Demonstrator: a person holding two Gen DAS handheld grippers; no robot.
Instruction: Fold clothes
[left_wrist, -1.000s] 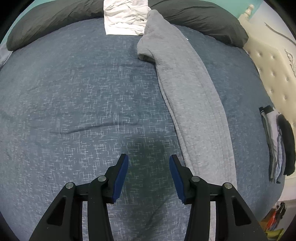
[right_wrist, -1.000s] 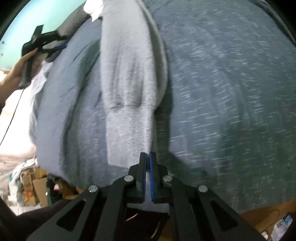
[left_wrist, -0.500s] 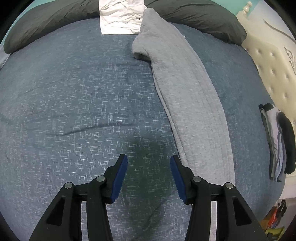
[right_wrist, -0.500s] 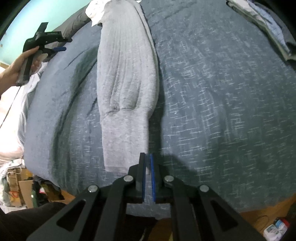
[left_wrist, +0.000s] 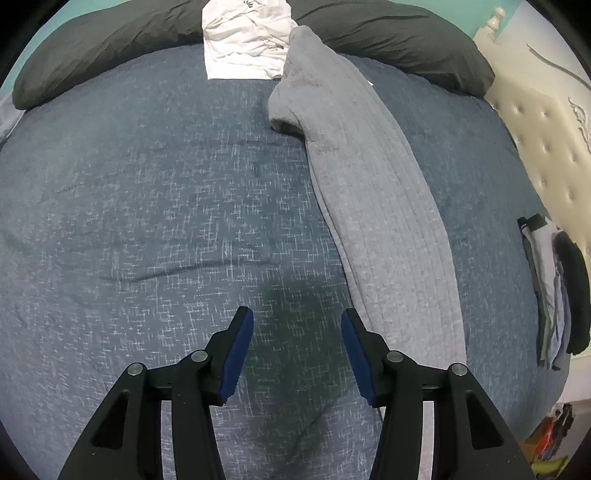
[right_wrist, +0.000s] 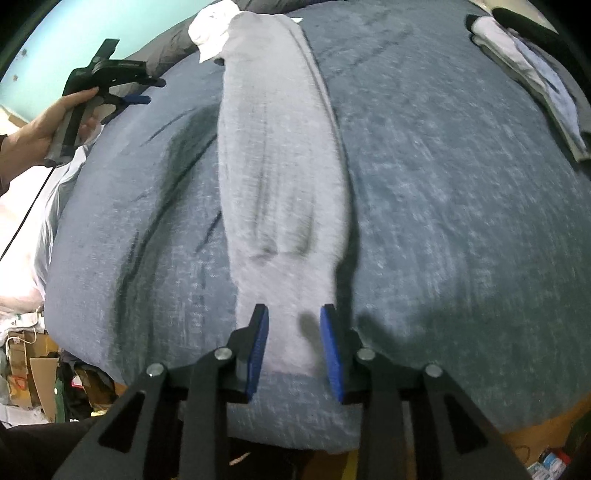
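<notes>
On the bed (left_wrist: 147, 184), covered by a blue blanket, one long grey garment (left_wrist: 376, 206) lies folded into a narrow strip; its far end at 12 o'clock is half hidden against one white garment (left_wrist: 243, 40). At 3 o'clock one stack of folded clothes (left_wrist: 554, 288) is cut off by the picture edge, so I cannot count its pieces. Two tools show: the left hand-held gripper (left_wrist: 297, 349) hangs open over bare blanket; the right hand-held gripper (right_wrist: 294, 349) is opening above the grey garment's near end, pads not pressing.
</notes>
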